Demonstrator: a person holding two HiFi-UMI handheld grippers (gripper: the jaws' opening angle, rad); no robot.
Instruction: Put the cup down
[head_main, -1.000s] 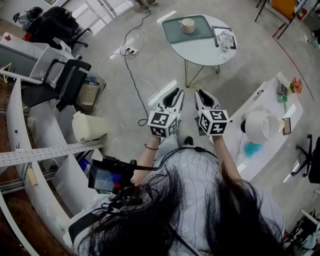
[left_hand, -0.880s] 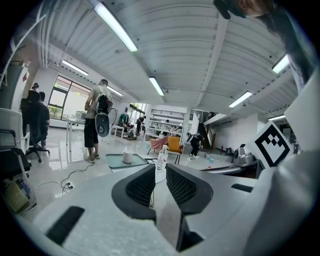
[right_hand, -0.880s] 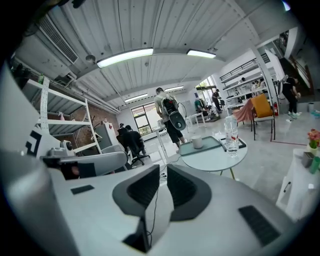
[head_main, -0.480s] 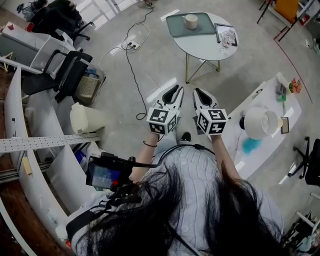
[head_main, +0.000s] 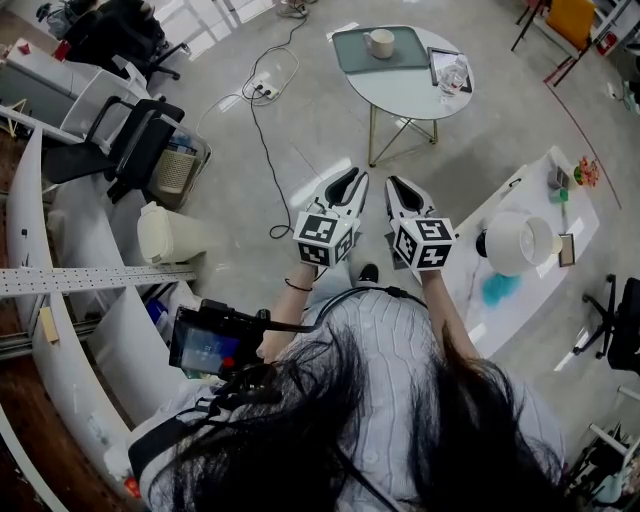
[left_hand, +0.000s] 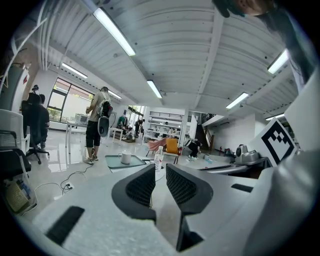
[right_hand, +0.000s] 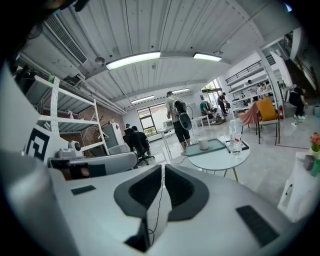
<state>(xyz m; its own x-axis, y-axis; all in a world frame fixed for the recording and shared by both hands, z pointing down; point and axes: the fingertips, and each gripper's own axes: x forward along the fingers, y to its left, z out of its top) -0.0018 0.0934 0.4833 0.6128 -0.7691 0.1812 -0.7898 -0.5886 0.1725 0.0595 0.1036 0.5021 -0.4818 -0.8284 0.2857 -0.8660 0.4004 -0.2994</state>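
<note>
Cup (head_main: 380, 43) upright on the green tray (head_main: 350, 58) atop the round desk (head_main: 415, 98) — well apart from both grippers. Left gripper (head_main: 350, 178) and right gripper (head_main: 396, 184) side by side above the floor, pointing toward that desk. Left jaws drawn to a thin slit, right jaws fully together — nothing between either pair.
</note>
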